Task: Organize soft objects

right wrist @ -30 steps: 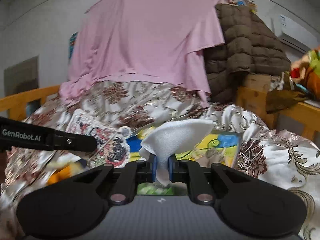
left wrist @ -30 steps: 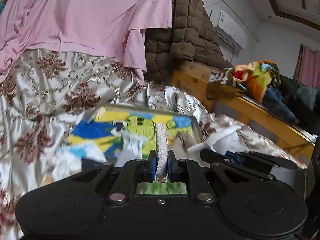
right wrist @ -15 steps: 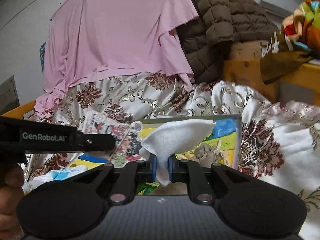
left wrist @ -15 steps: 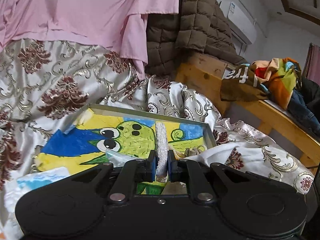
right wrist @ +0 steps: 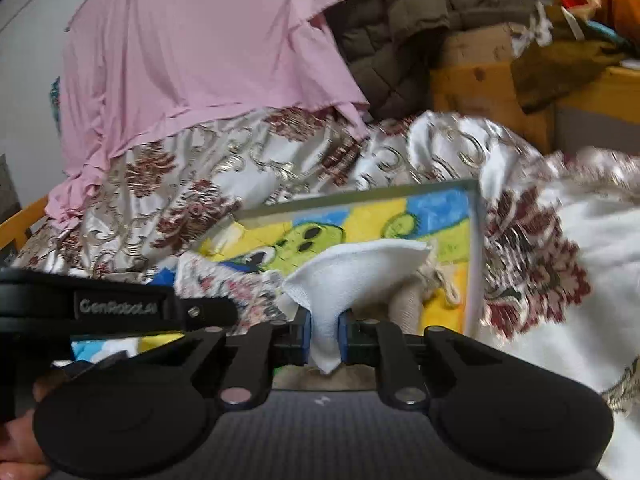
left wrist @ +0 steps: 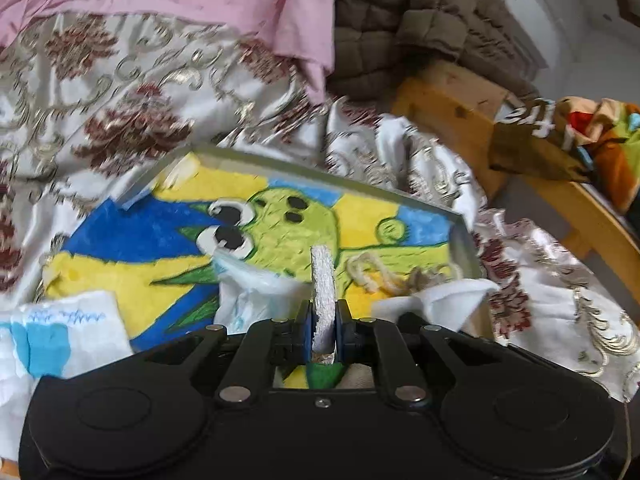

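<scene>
A shallow tray (left wrist: 466, 240) lined with a yellow, blue and green cartoon picture lies on the patterned bedspread. My left gripper (left wrist: 324, 320) is shut on a white textured cloth strip (left wrist: 322, 276), seen edge-on and held just above the tray's near part. My right gripper (right wrist: 324, 328) is shut on a white cloth (right wrist: 360, 268) that fans out upward over the tray (right wrist: 476, 248). This cloth's corner (left wrist: 452, 296) shows at the right in the left wrist view. A white plastic wrapper (left wrist: 248, 292) and a beige cord (left wrist: 372, 272) lie in the tray.
The left gripper (right wrist: 208, 312) reaches in from the left in the right wrist view, over a patterned packet (right wrist: 224, 280). A blue and white tissue pack (left wrist: 60, 332) lies left of the tray. Behind are a pink sheet (right wrist: 208, 52), a brown quilted jacket (left wrist: 400, 32) and a wooden frame (left wrist: 452, 108).
Both grippers have come down and closer to the tray, which now fills more of each view. Each stays shut on its white cloth.
</scene>
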A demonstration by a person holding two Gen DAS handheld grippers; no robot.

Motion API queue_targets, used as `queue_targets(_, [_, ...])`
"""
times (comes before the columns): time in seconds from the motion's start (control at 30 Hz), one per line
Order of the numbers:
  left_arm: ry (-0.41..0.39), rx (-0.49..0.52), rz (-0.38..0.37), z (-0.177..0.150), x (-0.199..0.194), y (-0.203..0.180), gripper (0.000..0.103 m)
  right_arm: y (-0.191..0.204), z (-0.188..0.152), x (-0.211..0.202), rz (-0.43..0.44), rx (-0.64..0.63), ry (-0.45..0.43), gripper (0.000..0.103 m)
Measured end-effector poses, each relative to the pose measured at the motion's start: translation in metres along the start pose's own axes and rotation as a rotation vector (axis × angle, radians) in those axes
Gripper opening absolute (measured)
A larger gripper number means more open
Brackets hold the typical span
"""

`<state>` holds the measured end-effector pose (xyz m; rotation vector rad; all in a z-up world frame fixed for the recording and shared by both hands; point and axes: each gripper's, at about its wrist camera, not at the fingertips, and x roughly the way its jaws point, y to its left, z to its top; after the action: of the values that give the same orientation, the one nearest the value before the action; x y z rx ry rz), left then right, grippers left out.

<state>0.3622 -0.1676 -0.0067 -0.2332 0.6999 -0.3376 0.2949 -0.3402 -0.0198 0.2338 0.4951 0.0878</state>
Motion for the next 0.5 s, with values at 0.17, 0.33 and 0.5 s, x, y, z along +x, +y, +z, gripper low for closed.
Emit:
queue_targets(0.17, [0.012, -0.017, 0.022, -0.0013, 0.0027, 0.0053, 0.014, -0.0088, -0.0004, 0.0020, 0.000, 0.026, 0.013, 0.018])
queue_targets(0.33, [0.013, -0.005, 0.051, -0.0013, 0.0027, 0.0037, 0.016, -0.0080, -0.0010, 0.0032, -0.005, 0.017, 0.025, 0.022])
queue_targets(0.5, [0.020, 0.013, 0.097, -0.0035, 0.0013, 0.0020, 0.020, -0.0064, 0.0004, 0.0031, -0.012, 0.009, 0.036, 0.035])
